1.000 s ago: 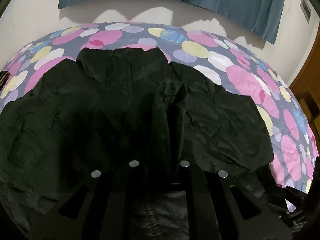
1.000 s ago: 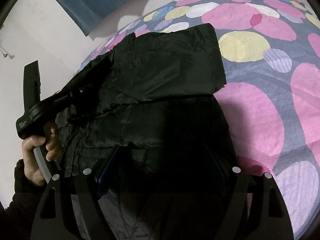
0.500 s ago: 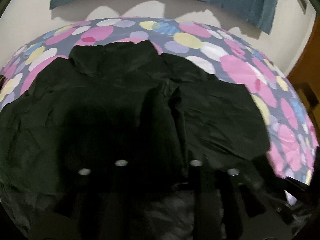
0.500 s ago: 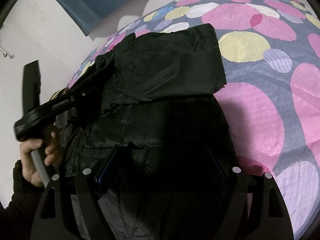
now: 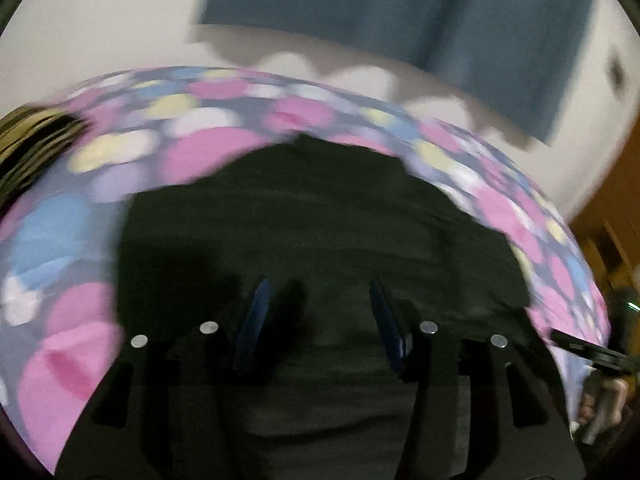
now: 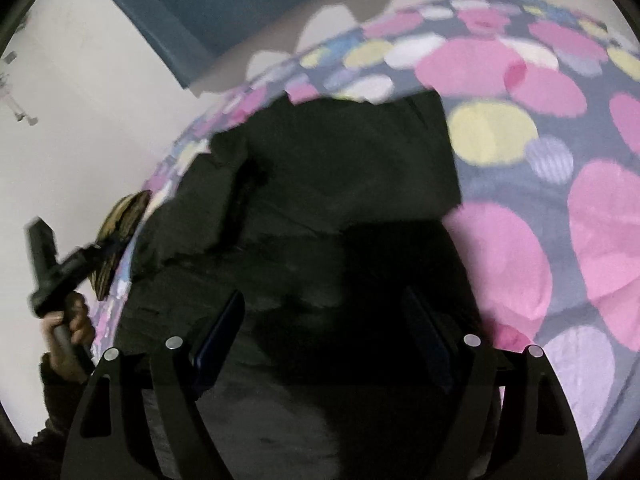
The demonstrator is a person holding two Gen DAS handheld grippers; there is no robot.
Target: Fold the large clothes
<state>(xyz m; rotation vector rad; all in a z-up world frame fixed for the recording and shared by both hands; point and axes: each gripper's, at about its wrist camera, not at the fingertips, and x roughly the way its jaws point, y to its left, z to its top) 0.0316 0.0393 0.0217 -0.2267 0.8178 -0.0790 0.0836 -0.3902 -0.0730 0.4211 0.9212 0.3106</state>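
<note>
Both grippers, left gripper [image 5: 318,320] and right gripper [image 6: 324,334], stood wide and empty over the crumpled black nylon jacket [image 6: 320,200] on the polka-dot bedsheet [image 6: 560,140]; mid-fold by my judgement, the next move calls for gripping the hem at 6 o'clock.

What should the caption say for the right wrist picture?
Open right claw over a black jacket on a polka-dot bedsheet.

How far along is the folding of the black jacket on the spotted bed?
Done: the black jacket lies on the spotted bed with its sides apparently folded in, forming a narrower block. In hand: nothing; the left hand-held gripper and the right hand-held gripper both hover open above the cloth. Left: the crosswise folds, since the jacket remains long.
</note>
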